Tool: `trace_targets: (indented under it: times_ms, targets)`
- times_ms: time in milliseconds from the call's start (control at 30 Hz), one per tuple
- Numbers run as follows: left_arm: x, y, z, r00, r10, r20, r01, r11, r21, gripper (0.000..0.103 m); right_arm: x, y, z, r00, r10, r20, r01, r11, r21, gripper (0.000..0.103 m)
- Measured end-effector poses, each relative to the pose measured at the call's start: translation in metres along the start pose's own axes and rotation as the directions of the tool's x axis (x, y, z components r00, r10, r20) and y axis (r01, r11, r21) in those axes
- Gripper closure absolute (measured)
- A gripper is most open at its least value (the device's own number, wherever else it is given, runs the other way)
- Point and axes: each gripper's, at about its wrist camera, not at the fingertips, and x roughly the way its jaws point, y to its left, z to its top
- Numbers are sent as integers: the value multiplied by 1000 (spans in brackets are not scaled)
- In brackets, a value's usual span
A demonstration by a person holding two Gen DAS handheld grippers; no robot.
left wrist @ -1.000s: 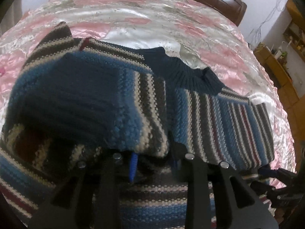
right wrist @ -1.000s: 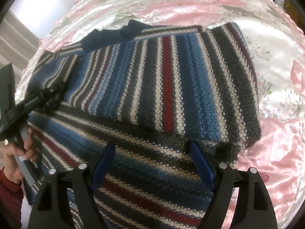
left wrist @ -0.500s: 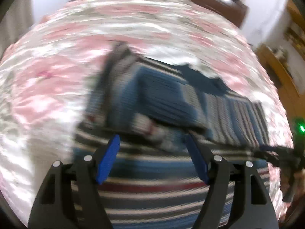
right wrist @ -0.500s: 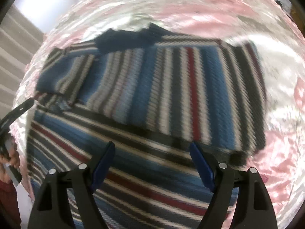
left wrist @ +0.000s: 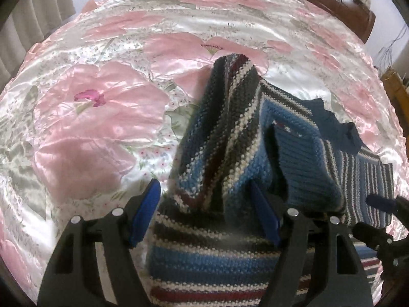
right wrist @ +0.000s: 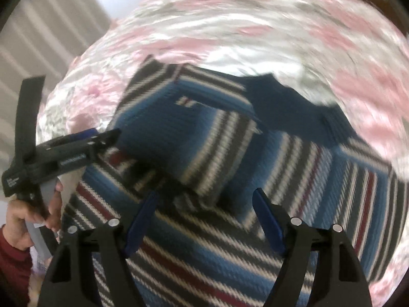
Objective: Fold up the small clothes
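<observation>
A striped knit sweater (left wrist: 230, 153), in blue, grey, white and dark red with a navy collar (left wrist: 340, 133), lies on the bed. One sleeve with a blue cuff (right wrist: 163, 133) is folded across its body. My left gripper (left wrist: 204, 215) is open just above the sweater's left edge, holding nothing. It also shows in the right wrist view as the left gripper (right wrist: 102, 138), held by a hand (right wrist: 51, 204). My right gripper (right wrist: 204, 223) is open over the striped body, below the folded sleeve. The right gripper (left wrist: 370, 215) is also at the right edge of the left wrist view. The right wrist view is blurred.
The bed has a shiny pink and white flowered cover (left wrist: 102, 117) spreading wide to the sweater's left and beyond it. A dark wooden headboard (left wrist: 332, 2) lies at the far end and curtains (right wrist: 46, 30) hang at the left. A red sleeve (right wrist: 12, 263) shows at the lower left.
My left gripper let go of the folded sleeve, opened and drew back to the sweater's left edge. The right gripper swung left from the sweater's right half toward the folded sleeve.
</observation>
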Motion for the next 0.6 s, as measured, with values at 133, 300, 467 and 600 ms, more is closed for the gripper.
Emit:
trace_targets:
  times_ms: [133,300,467,600]
  targets:
    - [6,6,-2,1000,-2,-7,2,1000,-14,28,18,22,11,1000,-26,-11,25,996,-83,26]
    - [6,7,-4,1000,0,-9,0,1000,-12,27,43,32,17,994,-100,-34,95,987,-132,60]
    - [6,7,-3,1000,3,-8,-3,1000,-12,28,35,15,19,999,-35,-8,35,998,-56,91]
    - [5,7,-4,1000,3,-3,-3,1000,-12,28,11,-19,6,996,70,49,-74,994,86,91]
